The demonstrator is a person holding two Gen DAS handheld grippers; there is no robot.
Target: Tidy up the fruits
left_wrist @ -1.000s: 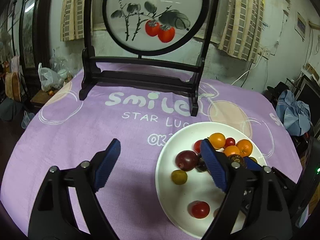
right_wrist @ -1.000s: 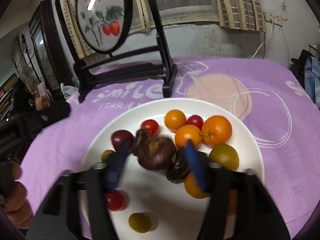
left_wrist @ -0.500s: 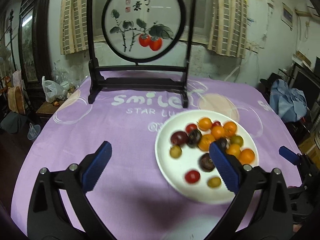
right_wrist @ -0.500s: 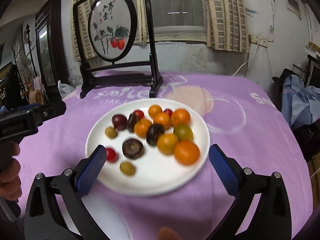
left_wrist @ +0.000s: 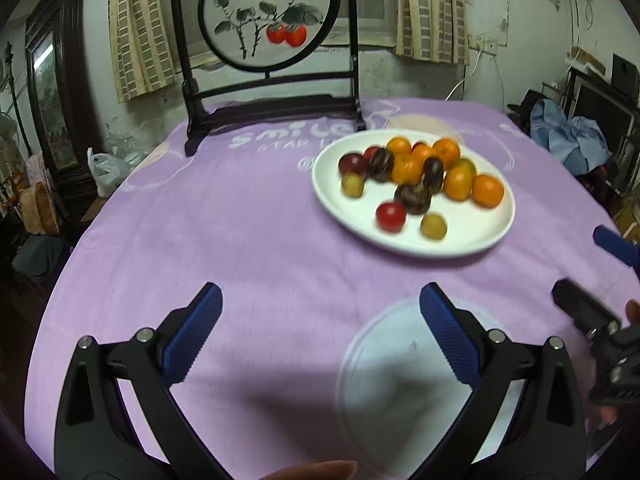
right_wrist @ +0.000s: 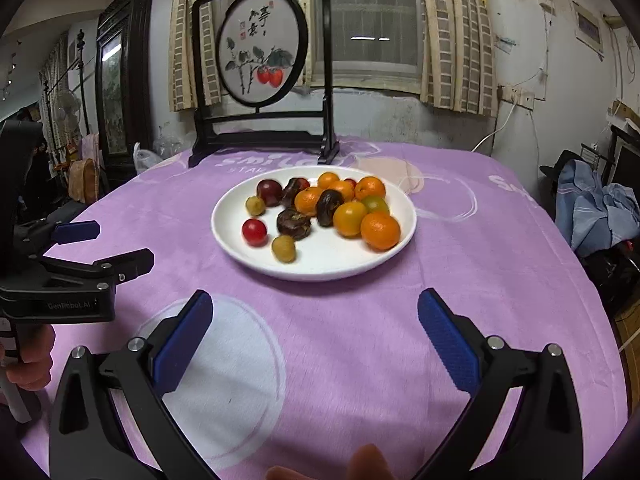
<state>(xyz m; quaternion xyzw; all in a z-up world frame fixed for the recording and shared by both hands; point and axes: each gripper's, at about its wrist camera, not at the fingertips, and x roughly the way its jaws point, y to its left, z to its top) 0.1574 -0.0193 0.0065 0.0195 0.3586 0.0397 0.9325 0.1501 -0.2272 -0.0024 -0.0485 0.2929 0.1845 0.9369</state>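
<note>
plate: table centre
fruits: on plate, bunched toward 1 o'clock
screen stand: 11 o'clock behind plate

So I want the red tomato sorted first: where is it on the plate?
In the right wrist view the red tomato lies at the plate's near-left edge, apart from the pile, between two yellow-green fruits and left of a dark fruit.

Both grippers pull back from the plate: the left gripper and right gripper have just opened wide, empty, fruit left behind.
</note>
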